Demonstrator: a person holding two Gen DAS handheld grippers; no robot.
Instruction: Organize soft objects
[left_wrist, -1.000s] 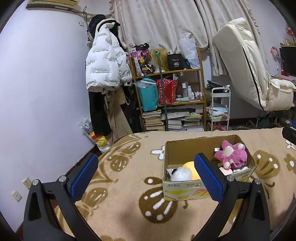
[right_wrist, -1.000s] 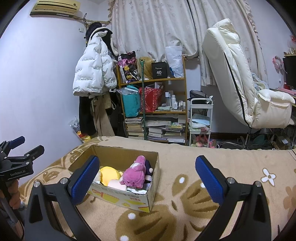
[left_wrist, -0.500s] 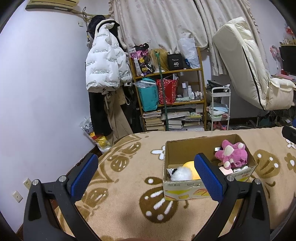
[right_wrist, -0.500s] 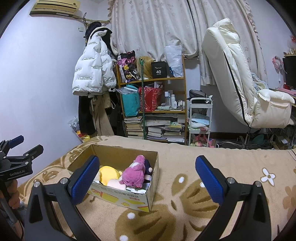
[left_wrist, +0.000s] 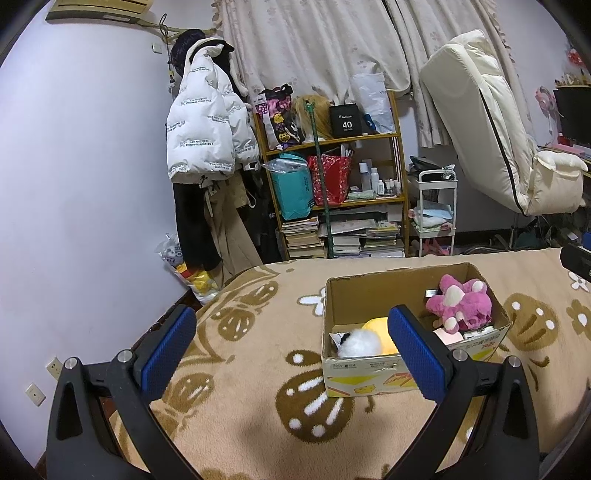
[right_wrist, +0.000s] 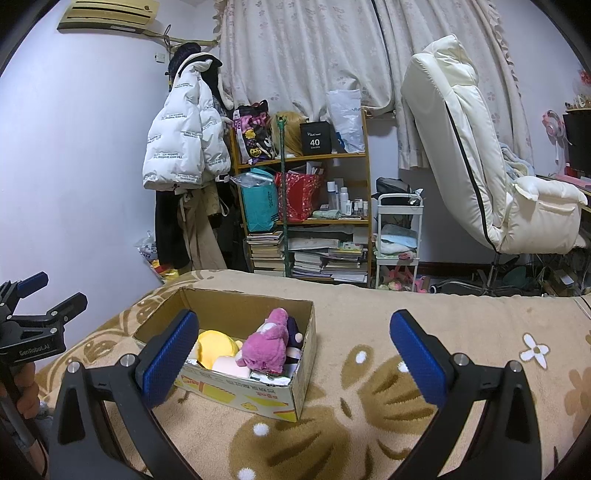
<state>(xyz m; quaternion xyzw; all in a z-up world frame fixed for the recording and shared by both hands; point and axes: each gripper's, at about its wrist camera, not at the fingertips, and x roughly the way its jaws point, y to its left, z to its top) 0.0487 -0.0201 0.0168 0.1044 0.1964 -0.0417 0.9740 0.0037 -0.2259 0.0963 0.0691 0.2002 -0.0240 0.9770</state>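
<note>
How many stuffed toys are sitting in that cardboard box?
3 clear ones in the cardboard box: white fluffy toy at the near-left corner, yellow plush beside it, pink plush on the right. Others may lie underneath.

I read "40" on the black box (right_wrist: 315, 137) standing on the top shelf; the smaller line below it is illegible. "GenRoboLAI" is printed on the left gripper (right_wrist: 35, 350) body. The white puffer jacket (left_wrist: 201, 129) carries repeated lettering, readable only in fragments.
</note>
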